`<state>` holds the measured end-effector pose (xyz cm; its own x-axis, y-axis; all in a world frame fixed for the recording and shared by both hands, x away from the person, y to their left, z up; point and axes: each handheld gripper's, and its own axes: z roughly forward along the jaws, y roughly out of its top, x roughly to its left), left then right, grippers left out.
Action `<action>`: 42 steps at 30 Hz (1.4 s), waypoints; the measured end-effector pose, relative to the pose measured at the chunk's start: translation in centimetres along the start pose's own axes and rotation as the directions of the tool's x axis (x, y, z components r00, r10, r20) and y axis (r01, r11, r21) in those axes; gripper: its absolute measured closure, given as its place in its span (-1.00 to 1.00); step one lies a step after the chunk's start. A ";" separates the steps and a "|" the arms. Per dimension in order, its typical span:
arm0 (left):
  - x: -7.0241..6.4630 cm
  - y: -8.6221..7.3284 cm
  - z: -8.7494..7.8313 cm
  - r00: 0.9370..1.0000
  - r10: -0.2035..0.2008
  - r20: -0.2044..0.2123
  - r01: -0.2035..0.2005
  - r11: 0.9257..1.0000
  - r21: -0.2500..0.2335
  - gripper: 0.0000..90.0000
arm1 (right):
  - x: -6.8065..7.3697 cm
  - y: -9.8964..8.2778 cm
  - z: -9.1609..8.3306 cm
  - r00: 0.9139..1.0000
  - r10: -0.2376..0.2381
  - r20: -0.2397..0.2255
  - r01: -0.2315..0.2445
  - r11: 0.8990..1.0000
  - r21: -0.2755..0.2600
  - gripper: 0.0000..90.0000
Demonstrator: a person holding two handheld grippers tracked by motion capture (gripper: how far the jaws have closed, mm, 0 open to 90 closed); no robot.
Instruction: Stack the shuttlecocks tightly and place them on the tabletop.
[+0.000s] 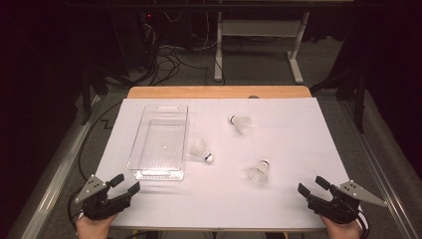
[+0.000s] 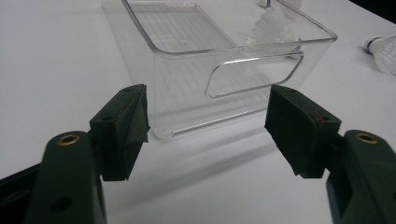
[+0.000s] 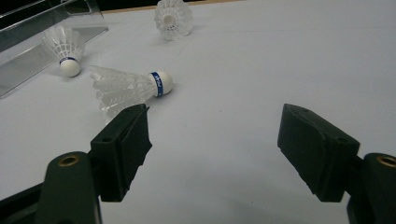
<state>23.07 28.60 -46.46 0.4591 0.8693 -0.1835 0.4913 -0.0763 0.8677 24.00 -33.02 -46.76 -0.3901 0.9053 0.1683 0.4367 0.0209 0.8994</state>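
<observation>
A clear plastic bin (image 1: pixel 160 142) stands on the white table, left of centre; it looks bare inside. Three white shuttlecocks lie loose: one (image 1: pixel 201 151) beside the bin's right wall, one (image 1: pixel 241 123) farther back, one (image 1: pixel 259 172) nearer the front right. My left gripper (image 1: pixel 125 184) rests open at the front left corner, its jaws aimed at the bin's near end wall (image 2: pixel 252 81). At the front right my right gripper (image 1: pixel 313 186) is open too, with the nearest shuttlecock (image 3: pixel 128 87) lying ahead of its left jaw. Nothing sits between either pair of jaws.
The white sheet covers the table up to a bare wooden strip (image 1: pixel 219 92) along the far edge. Beyond it stand a white desk frame (image 1: pixel 259 45) and tangled cables (image 1: pixel 164 55) on the dark floor. Open table surface lies between the two grippers.
</observation>
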 end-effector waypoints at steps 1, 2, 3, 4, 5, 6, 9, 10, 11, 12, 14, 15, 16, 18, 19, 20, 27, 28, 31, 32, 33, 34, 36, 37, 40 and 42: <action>0.0 0.0 0.0 1.000 0.000 0.000 0.000 1.000 0.000 -0.31 | 0.0 0.0 0.0 1.000 0.000 -0.001 0.000 1.000 0.000 -0.43; 0.0 0.0 -0.1 1.000 0.000 -0.002 0.000 1.000 -0.002 -0.31 | 0.0 0.0 0.0 1.000 0.001 -0.001 -0.001 1.000 0.000 -0.43; 0.0 0.0 -0.1 1.000 -0.001 -0.001 0.001 1.000 -0.003 -0.30 | 0.0 0.0 0.0 1.000 -0.001 -0.001 0.001 1.000 -0.002 -0.43; 0.0 0.0 -0.1 1.000 -0.001 -0.001 0.001 1.000 -0.003 -0.30 | 0.0 0.0 0.0 1.000 0.002 -0.001 -0.002 1.000 0.000 -0.43; 0.0 0.0 -0.1 1.000 -0.002 -0.001 0.002 1.000 -0.003 -0.30 | 0.0 0.0 0.0 1.000 0.002 -0.001 -0.002 1.000 0.000 -0.43; 0.0 0.0 -0.1 1.000 -0.002 0.000 0.002 1.000 -0.002 -0.30 | 0.0 0.0 0.0 1.000 0.006 0.000 -0.006 1.000 0.004 -0.43; -0.1 0.0 -0.1 1.000 0.001 0.001 -0.001 1.000 -0.002 -0.30 | 0.0 0.0 0.0 1.000 0.005 0.002 -0.005 1.000 0.005 -0.43; -0.1 0.0 -0.1 1.000 0.004 0.003 -0.004 1.000 -0.001 -0.30 | 0.0 0.0 0.0 1.000 0.007 0.003 -0.007 1.000 0.006 -0.43; -0.1 0.0 -0.1 1.000 0.004 0.003 -0.004 1.000 -0.001 -0.30 | 0.0 0.0 0.0 1.000 0.007 0.003 -0.007 1.000 0.006 -0.43; -0.2 0.0 -0.1 1.000 0.004 0.003 -0.004 1.000 -0.002 -0.30 | 0.0 0.0 0.0 1.000 0.005 0.003 -0.005 1.000 0.006 -0.43; -0.2 0.0 -0.2 1.000 0.002 0.002 -0.002 1.000 -0.003 -0.30 | 0.0 0.0 0.0 1.000 0.005 0.003 -0.005 1.000 0.007 -0.43; -0.2 0.0 -0.2 1.000 0.002 0.002 -0.002 1.000 -0.003 -0.30 | 0.0 0.0 0.0 1.000 0.005 0.003 -0.005 1.000 0.007 -0.43; -0.2 0.0 -0.2 1.000 0.001 0.001 -0.001 1.000 -0.003 -0.30 | 0.0 0.0 0.0 1.000 0.003 0.002 -0.003 1.000 0.008 -0.43; -0.1 0.0 -0.2 1.000 0.000 0.000 0.000 1.000 -0.002 -0.30 | 0.0 0.0 0.0 1.000 0.000 0.002 0.000 1.000 0.009 -0.43; -0.1 0.0 -0.2 1.000 -0.002 0.000 0.002 1.000 -0.002 -0.30 | 0.0 0.0 0.0 1.000 -0.002 0.003 0.002 1.000 0.008 -0.43; -0.2 0.0 -0.2 1.000 -0.004 0.001 0.004 1.000 -0.003 -0.31 | 0.0 0.0 0.0 1.000 0.000 0.002 0.000 1.000 0.008 -0.43; -0.3 -0.1 -0.2 1.000 -0.005 0.000 0.005 1.000 -0.002 -0.31 | 0.1 0.0 0.0 1.000 -0.001 0.000 0.001 1.000 0.010 -0.43; -0.4 -0.1 -0.2 1.000 -0.003 0.001 0.003 1.000 0.001 -0.31 | 0.1 0.0 0.0 1.000 -0.002 0.000 0.002 1.000 0.010 -0.43; -0.5 0.0 -0.2 1.000 0.002 0.004 -0.002 1.000 0.004 -0.31 | 0.1 0.0 0.0 1.000 -0.002 -0.001 0.002 1.000 0.011 -0.43; -0.6 0.0 -0.2 1.000 0.003 0.005 -0.004 1.000 0.004 -0.31 | 0.1 0.0 0.0 1.000 -0.003 -0.001 0.003 1.000 0.012 -0.43; -0.7 0.0 -0.2 1.000 0.006 0.006 -0.006 1.000 0.005 -0.31 | 0.1 0.0 0.0 1.000 -0.003 -0.001 0.003 1.000 0.013 -0.43; -0.7 0.0 -0.2 1.000 0.006 0.006 -0.006 1.000 0.005 -0.31 | 0.1 0.0 0.0 1.000 -0.003 -0.001 0.003 1.000 0.013 -0.43; -0.9 0.0 -0.2 1.000 0.010 0.009 -0.010 1.000 0.004 -0.31 | 0.1 0.0 0.0 1.000 -0.003 0.000 0.003 1.000 0.010 -0.43; -1.0 0.0 -0.2 1.000 0.011 0.010 -0.011 1.000 0.003 -0.31 | 0.1 0.0 0.0 1.000 -0.003 0.000 0.003 1.000 0.010 -0.43; -1.2 0.0 -0.1 1.000 0.016 0.016 -0.016 1.000 0.006 -0.31 | 0.1 0.0 0.0 1.000 -0.004 0.000 0.004 1.000 0.012 -0.43; -1.3 0.0 0.0 1.000 0.020 0.018 -0.020 1.000 0.007 -0.31 | 0.1 0.0 0.0 1.000 -0.006 -0.001 0.006 1.000 0.012 -0.43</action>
<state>22.48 27.46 -46.18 0.4819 0.8586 -0.1746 0.4875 -0.0972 0.8677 23.97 -32.90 -46.76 -0.3931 0.9049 0.1634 0.4442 0.0313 0.8954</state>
